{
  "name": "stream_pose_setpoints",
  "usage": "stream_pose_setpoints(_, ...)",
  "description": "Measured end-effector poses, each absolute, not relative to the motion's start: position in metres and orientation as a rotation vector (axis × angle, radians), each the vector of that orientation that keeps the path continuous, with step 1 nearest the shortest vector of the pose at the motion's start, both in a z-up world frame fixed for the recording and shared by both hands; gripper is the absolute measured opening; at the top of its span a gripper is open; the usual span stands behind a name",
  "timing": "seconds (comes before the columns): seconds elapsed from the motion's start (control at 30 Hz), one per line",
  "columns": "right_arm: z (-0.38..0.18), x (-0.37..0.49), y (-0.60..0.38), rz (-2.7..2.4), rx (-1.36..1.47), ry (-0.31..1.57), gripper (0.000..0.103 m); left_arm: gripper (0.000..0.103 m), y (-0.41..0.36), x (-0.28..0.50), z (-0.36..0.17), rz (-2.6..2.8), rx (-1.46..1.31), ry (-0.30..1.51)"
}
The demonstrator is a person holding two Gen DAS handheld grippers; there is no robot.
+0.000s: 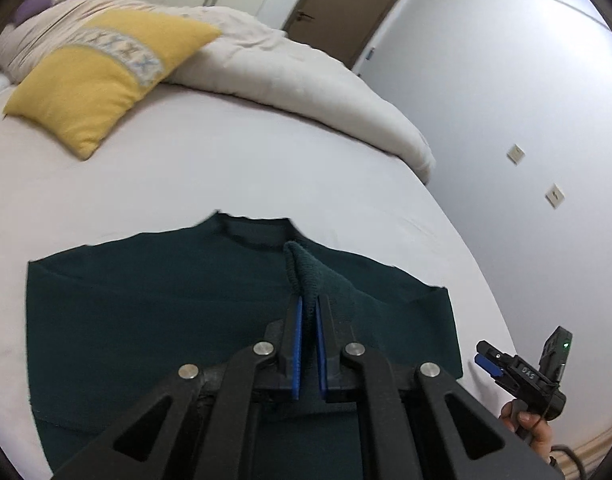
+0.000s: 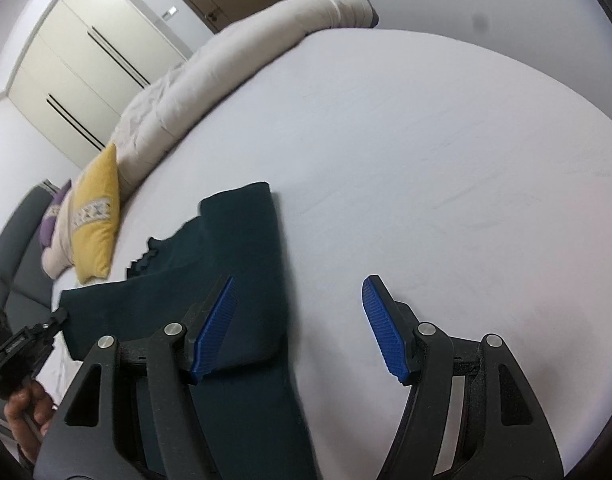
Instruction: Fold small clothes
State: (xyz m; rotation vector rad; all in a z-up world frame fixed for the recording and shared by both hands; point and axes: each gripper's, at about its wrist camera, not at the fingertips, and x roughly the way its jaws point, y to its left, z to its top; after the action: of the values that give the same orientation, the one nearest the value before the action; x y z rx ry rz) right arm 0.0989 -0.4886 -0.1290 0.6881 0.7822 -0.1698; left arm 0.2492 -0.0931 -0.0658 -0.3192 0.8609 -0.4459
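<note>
A dark teal sweater (image 1: 146, 312) lies spread on the white bed sheet (image 1: 226, 168), neckline away from me. My left gripper (image 1: 309, 300) is shut on a raised fold of the sweater's ribbed edge (image 1: 306, 268) and holds it above the garment's middle. My right gripper (image 2: 298, 292) is open and empty, above the sheet at the sweater's right side; its left finger (image 2: 214, 332) overlaps the sweater (image 2: 242, 280). It also shows in the left wrist view (image 1: 486, 360) at the lower right. The left gripper shows at the far left of the right wrist view (image 2: 58, 314).
A yellow cushion (image 1: 106, 76) and a rolled beige duvet (image 1: 306, 80) lie at the far side of the bed. A purple pillow (image 2: 50, 220) and grey headboard (image 2: 10, 248) are at the left. The bed edge runs along the right, beside a wall (image 1: 506, 100).
</note>
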Motion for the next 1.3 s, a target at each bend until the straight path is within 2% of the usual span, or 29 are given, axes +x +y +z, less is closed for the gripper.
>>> stream_pose_setpoints(0.3, -0.137, 0.180, -0.474, -0.122, 0.607, 0.850, 0.062, 0.007, -0.042, 0.268, -0.116, -0.377, -0.397, 0.935)
stream_pose_setpoints(0.5, -0.153, 0.233, -0.468, -0.136, 0.546, 0.966, 0.042, 0.007, -0.027, 0.277, -0.139, -0.355, -0.421, 0.956)
stream_pose_setpoints(0.53, -0.154, 0.238, -0.469, -0.138, 0.550, 0.968, 0.032, 0.007, -0.024, 0.278, -0.141, -0.352, -0.423, 0.957)
stream_pose_setpoints(0.57, -0.155, 0.243, -0.472, -0.140, 0.550, 0.974, 0.017, 0.007, -0.022, 0.279, -0.142, -0.350, -0.426, 0.957)
stream_pose_setpoints(0.6, -0.155, 0.246, -0.473, -0.140, 0.544, 0.980, 0.009, 0.007, -0.020, 0.280, -0.143, -0.353, -0.431, 0.957)
stream_pose_setpoints(0.67, -0.150, 0.252, -0.470, -0.133, 0.501, 0.990, 0.006, 0.007, -0.019, 0.278, -0.142, -0.355, -0.423, 0.949)
stream_pose_setpoints(0.87, -0.134, 0.260, -0.463, -0.157, 0.443, 0.939, 0.005, 0.007, -0.017, 0.278, -0.156, -0.341, -0.433, 0.963)
stream_pose_setpoints(1.1, -0.153, 0.267, -0.474, -0.156, 0.476, 0.959, 0.007, 0.007, -0.017, 0.278, -0.173, -0.336, -0.439, 0.979)
stream_pose_setpoints(1.2, -0.141, 0.241, -0.482, -0.144, 0.517, 0.942, 0.018, 0.008, -0.015, 0.277, -0.171, -0.346, -0.445, 0.980)
stream_pose_setpoints(1.23, -0.137, 0.232, -0.482, -0.141, 0.519, 0.938, 0.032, 0.008, -0.014, 0.277, -0.171, -0.349, -0.449, 0.984)
stream_pose_setpoints(1.27, -0.133, 0.224, -0.478, -0.140, 0.507, 0.941, 0.038, 0.008, -0.013, 0.276, -0.171, -0.350, -0.453, 0.985)
stream_pose_setpoints(1.3, -0.130, 0.214, -0.474, -0.133, 0.489, 0.941, 0.038, 0.008, -0.012, 0.277, -0.171, -0.351, -0.454, 0.987)
